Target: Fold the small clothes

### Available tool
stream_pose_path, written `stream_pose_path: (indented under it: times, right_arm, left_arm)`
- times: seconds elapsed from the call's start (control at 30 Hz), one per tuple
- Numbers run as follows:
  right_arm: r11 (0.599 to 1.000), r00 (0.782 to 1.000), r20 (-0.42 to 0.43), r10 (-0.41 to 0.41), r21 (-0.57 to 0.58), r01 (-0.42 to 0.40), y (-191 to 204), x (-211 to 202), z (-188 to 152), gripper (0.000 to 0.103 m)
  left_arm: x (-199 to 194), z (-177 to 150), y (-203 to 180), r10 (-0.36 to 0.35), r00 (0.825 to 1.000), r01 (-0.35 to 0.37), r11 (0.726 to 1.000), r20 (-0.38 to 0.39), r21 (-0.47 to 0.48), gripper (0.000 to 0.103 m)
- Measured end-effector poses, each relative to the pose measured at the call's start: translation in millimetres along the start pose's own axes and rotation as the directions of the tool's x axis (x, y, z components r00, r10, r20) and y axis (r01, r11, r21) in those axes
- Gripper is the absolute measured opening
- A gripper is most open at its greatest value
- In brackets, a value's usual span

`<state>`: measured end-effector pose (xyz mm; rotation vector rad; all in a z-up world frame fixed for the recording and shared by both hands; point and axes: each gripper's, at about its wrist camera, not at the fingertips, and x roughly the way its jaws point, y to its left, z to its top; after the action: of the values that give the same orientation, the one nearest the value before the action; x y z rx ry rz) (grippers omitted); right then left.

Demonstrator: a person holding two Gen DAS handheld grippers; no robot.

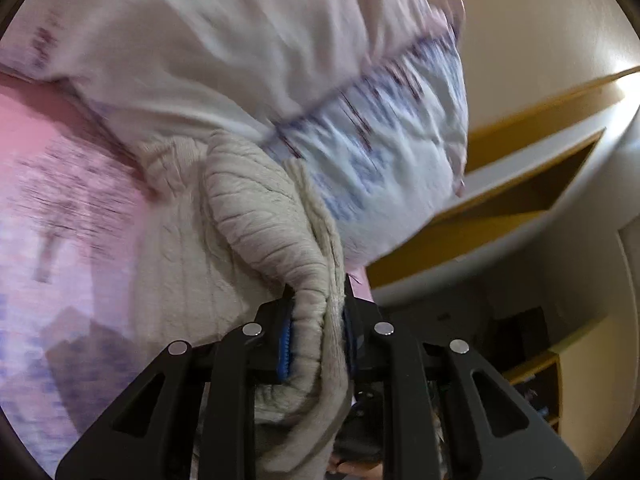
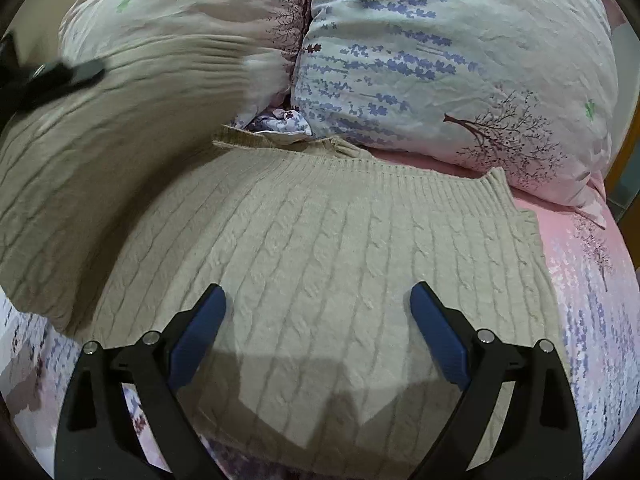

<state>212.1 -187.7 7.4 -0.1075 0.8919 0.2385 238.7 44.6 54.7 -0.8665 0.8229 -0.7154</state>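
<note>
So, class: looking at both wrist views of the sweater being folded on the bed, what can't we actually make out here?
- Left wrist view: the left gripper is shut on bunched knit, which hides the blue pads' contact and which part of the sweater is held.
- Left wrist view: the pillow print is motion-blurred.
- Right wrist view: the sweater's lifted left side is blurred; its near hem is hidden behind the open right gripper.

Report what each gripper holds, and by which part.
Left gripper: shut on the beige knit sweater, pinching a bunched ribbed edge. Right gripper: open above the sweater, holding nothing.

Beige cable-knit sweater (image 2: 320, 240), lavender-print pillow (image 2: 460, 60), pink bedsheet (image 2: 580, 240)
</note>
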Motion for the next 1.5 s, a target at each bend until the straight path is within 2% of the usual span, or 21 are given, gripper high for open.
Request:
stream_pose_path:
  times: [0.13,0.2,0.27,0.33,0.43,0.47,0.5,0.53,0.57,0.6,0.7,0.77,0.87,1.0,1.1,1.17,1.2,1.27,1.33,1.47,1.5]
  right_arm:
    - [1.000,1.000,0.011,0.001,-0.001,-0.001,-7.6,-8.0,-5.2,0.093]
    - [1.000,1.000,0.013,0.007,0.003,-0.007,-13.5,-11.2,-7.9,0.093]
    - [0.999,0.999,0.011,0.037,0.015,-0.037,-20.1,-14.7,-11.5,0.093]
    - [0.997,0.997,0.012,0.074,0.021,-0.075,-24.1,-20.1,-14.7,0.093]
    - [0.986,0.986,0.016,0.163,0.042,-0.164,-37.2,-29.7,-17.0,0.093]
    - [0.977,0.980,0.026,0.199,0.073,-0.201,-45.6,-33.9,-16.4,0.093]
    - [0.969,0.974,0.036,0.222,0.103,-0.224,-52.4,-36.5,-15.7,0.093]
    - [0.951,0.963,0.057,0.262,0.154,-0.268,-63.6,-39.1,-14.1,0.093]
    - [0.936,0.955,0.070,0.290,0.188,-0.298,-68.8,-40.7,-14.1,0.093]
    - [0.903,0.933,0.100,0.346,0.234,-0.360,-78.0,-41.4,-13.2,0.093]
    - [0.764,0.855,0.162,0.493,0.388,-0.515,-102.1,-35.7,-12.6,0.093]
    - [0.710,0.822,0.159,0.547,0.433,-0.556,-103.3,-27.3,-10.8,0.086]
    - [0.698,0.809,0.116,0.577,0.445,-0.561,-90.8,-14.0,0.0,0.075]
    - [0.684,0.795,0.062,0.603,0.473,-0.556,-80.9,11.7,13.4,0.064]
    - [0.687,0.795,0.044,0.604,0.477,-0.549,-77.2,17.5,12.9,0.059]
    - [0.673,0.778,0.042,0.627,0.474,-0.568,-74.3,18.6,14.2,0.050]
    - [0.673,0.773,0.036,0.633,0.469,-0.573,-73.0,18.4,14.2,0.050]
    - [0.694,0.783,0.011,0.621,0.456,-0.557,-68.4,18.7,15.3,0.049]
    - [0.688,0.782,0.005,0.623,0.472,-0.551,-69.6,22.2,15.8,0.050]
    - [0.674,0.763,-0.006,0.646,0.475,-0.566,-63.5,28.4,18.6,0.049]
    - [0.678,0.762,-0.013,0.647,0.467,-0.567,-60.5,29.2,19.7,0.041]
  left_arm:
    - [36.7,-10.4,-15.1,-0.055,0.997,0.056,0.998,-0.055,0.025,0.008]
    - [52.0,-14.8,-20.1,-0.029,0.997,0.033,0.998,-0.071,0.054,0.008]
    - [70.1,-18.5,-13.5,0.017,0.993,-0.011,0.999,-0.116,0.047,0.008]
    - [77.8,-22.3,-1.6,0.004,0.988,-0.004,1.000,-0.154,-0.001,0.009]
    - [63.4,-22.1,2.7,-0.033,0.989,0.033,0.999,-0.147,-0.002,0.010]
    - [56.6,-20.2,2.9,-0.057,0.988,0.056,0.998,-0.143,-0.005,0.014]
    - [49.4,-18.2,1.9,-0.081,0.987,0.081,0.997,-0.139,-0.006,0.025]
    - [41.1,-15.7,-1.7,-0.080,0.988,0.082,0.997,-0.129,0.011,0.037]
    - [34.4,-13.9,-7.1,-0.058,0.992,0.063,0.997,-0.112,0.041,0.060]
    - [25.0,-13.8,-12.2,-0.032,0.996,0.039,0.996,-0.083,0.085,0.067]
    - [9.2,-11.1,-9.9,0.028,0.999,-0.023,0.993,-0.046,0.113,0.067]
    - [-2.2,-9.5,3.1,0.113,0.994,-0.111,0.989,-0.010,0.102,0.067]
    - [-11.9,-9.9,25.7,0.239,0.971,-0.239,0.968,0.011,0.080,0.067]
    - [-10.4,-14.4,46.6,0.307,0.952,-0.307,0.950,-0.004,0.051,0.067]
    - [-2.1,-17.7,53.5,0.347,0.937,-0.344,0.936,-0.031,0.070,0.072]
    - [2.1,-18.5,54.9,0.343,0.939,-0.340,0.938,-0.037,0.073,0.072]
    - [4.1,-18.4,55.0,0.335,0.941,-0.332,0.941,-0.040,0.072,0.072]
    - [9.1,-18.2,53.3,0.322,0.945,-0.318,0.945,-0.049,0.078,0.072]
    - [15.8,-19.8,51.3,0.319,0.946,-0.314,0.946,-0.062,0.086,0.072]
    - [28.4,-24.0,53.0,0.291,0.952,-0.286,0.956,-0.098,0.069,0.072]
    - [28.9,-25.3,51.3,0.301,0.949,-0.294,0.953,-0.095,0.079,0.072]
